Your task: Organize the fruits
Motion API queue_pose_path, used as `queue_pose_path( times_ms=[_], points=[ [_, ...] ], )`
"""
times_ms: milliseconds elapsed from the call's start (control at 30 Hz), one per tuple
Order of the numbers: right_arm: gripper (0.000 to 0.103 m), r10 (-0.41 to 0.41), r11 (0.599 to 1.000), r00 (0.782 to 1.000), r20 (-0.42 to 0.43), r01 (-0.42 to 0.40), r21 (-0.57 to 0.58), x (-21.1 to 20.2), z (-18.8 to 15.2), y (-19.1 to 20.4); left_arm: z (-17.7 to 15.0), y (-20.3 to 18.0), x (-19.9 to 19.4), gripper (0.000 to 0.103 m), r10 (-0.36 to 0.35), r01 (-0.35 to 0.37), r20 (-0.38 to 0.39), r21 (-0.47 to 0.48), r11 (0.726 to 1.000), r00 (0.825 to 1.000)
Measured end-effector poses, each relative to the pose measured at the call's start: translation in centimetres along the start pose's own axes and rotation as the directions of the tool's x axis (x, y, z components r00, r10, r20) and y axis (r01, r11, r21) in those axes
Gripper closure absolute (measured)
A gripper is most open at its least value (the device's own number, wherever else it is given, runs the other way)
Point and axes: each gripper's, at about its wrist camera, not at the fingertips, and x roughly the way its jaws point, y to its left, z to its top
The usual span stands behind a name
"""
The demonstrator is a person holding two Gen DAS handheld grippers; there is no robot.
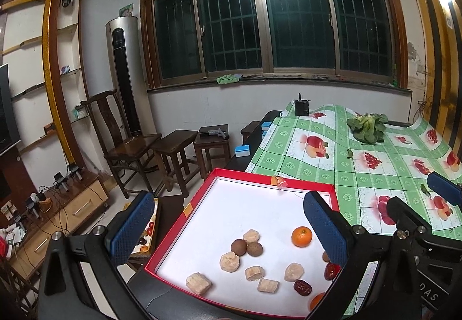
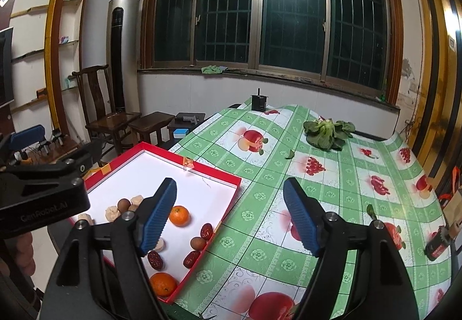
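Observation:
A red-rimmed white tray lies at the table's left edge. It holds two tangerines, the second at the near corner. It also holds several beige banana pieces, brown longans and red dates. My left gripper is open and empty above the tray. My right gripper is open and empty over the tray's right rim and the tablecloth.
A green fruit-print tablecloth covers the table. A leafy green vegetable and a small black box lie at the far end. Wooden stools and a chair stand left. A second tray with small fruits sits below left.

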Motion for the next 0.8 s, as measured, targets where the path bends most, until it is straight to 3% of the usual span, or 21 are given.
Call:
queue_pose_path(
  times_ms=[433, 633, 800],
  points=[
    [0.026, 0.013, 0.999, 1.0, -0.024, -0.012, 0.033, 0.7, -0.5, -1.0, 0.1, -0.6, -0.1, 0.0, -0.002, 0.002, -0.008, -0.01, 1.0, 1.0],
    [0.026, 0.03, 0.998, 0.999, -0.029, -0.028, 0.059, 0.7, -0.6, -1.4, 0.3, -0.2, -1.0, 0.0, 0.058, -0.057, 0.008, -0.048, 0.997, 0.998],
    [0.026, 0.044, 0.997, 0.999, -0.025, -0.043, 0.063, 0.6, -0.6, -1.4, 0.5, -0.4, -1.5, 0.0, 0.029, -0.028, 0.014, -0.038, 0.999, 1.0]
  ],
)
